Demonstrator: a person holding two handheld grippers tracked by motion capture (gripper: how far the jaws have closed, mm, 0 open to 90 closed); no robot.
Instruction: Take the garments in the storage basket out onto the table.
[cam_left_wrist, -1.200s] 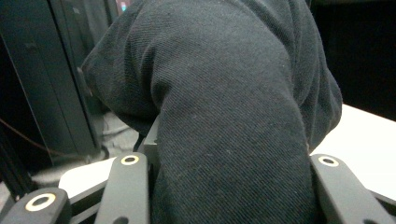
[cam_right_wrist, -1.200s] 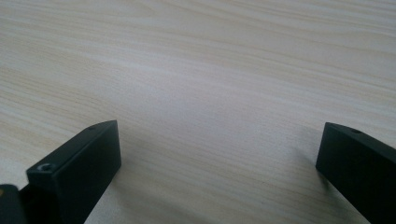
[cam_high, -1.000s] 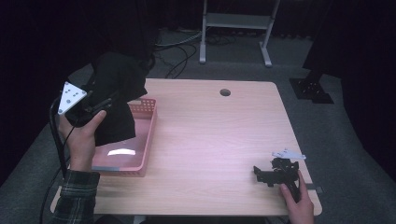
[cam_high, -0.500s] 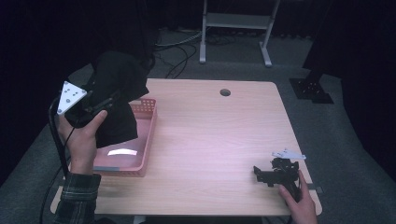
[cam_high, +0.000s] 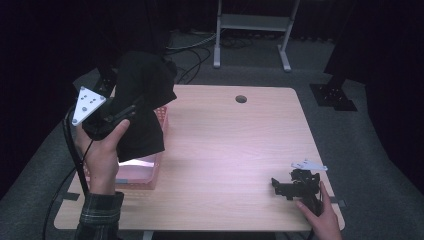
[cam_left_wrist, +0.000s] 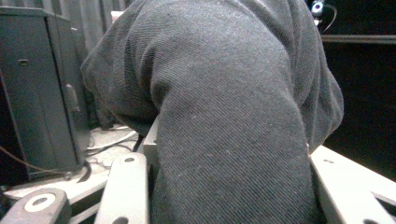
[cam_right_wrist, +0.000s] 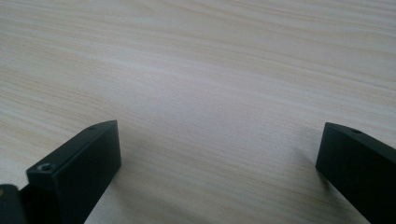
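Cloth (cam_high: 142, 107), dark and floppy, hangs pinched tight in the left gripper (cam_high: 127, 112) above the pink basket (cam_high: 145, 175), so it is lifted out but not yet laid down, while the right gripper (cam_high: 292, 187) rests wide open on the table (cam_high: 225, 145).

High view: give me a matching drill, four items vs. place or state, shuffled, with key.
Items:
1. dark grey garment
2. pink basket
3. right tongs
4. round hole

Place or state:
A. far edge of the table
B. open, resting near the table's right corner
C. lifted, clamped in the left tongs
D. at the table's left side, under the garment

Pairs: 1-C, 2-D, 3-B, 4-A
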